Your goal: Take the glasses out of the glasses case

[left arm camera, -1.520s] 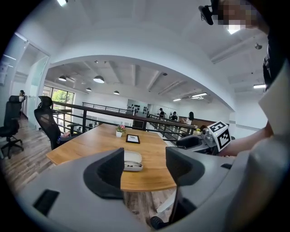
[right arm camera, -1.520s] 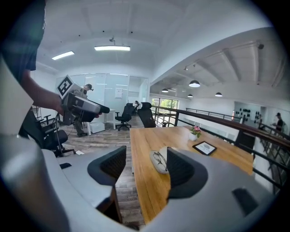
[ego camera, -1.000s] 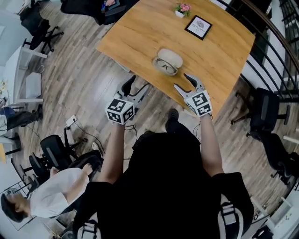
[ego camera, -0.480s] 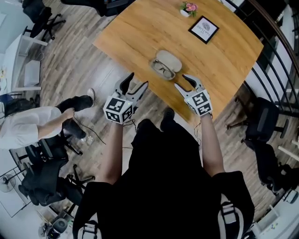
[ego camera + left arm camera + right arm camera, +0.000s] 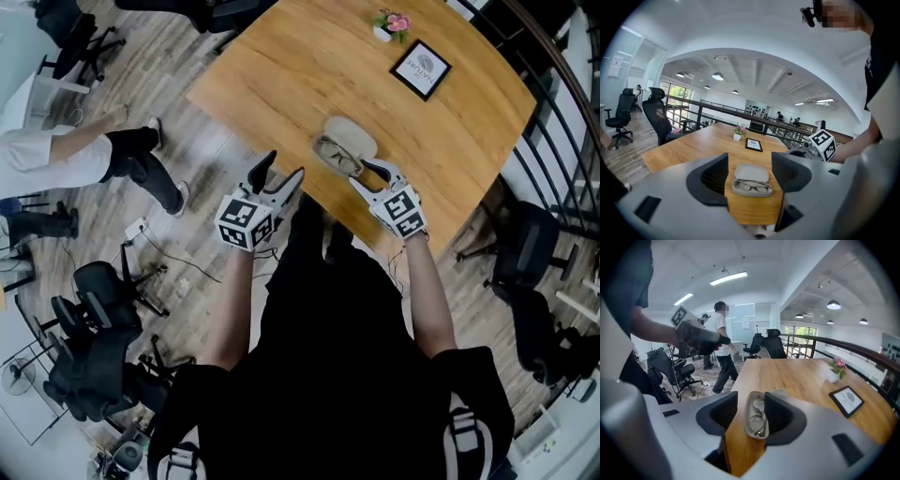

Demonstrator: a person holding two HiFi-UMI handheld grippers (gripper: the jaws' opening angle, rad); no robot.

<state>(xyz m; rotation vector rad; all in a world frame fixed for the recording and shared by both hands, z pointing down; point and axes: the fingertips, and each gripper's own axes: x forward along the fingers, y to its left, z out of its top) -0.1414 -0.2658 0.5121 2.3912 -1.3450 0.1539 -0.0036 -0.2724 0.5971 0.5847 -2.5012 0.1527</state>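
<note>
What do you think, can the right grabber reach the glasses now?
Probably yes: the case lies open, nothing covers the glasses, and the right gripper is right there, its closing jaws either side of the case's end.

The glasses (image 5: 338, 156) lie in the open glasses case (image 5: 356, 138), which sits on the desk (image 5: 281, 75) close to its near edge. The picture frame (image 5: 421, 68) lies toward the far right corner, the flower pot (image 5: 391, 25) just behind it.
</note>
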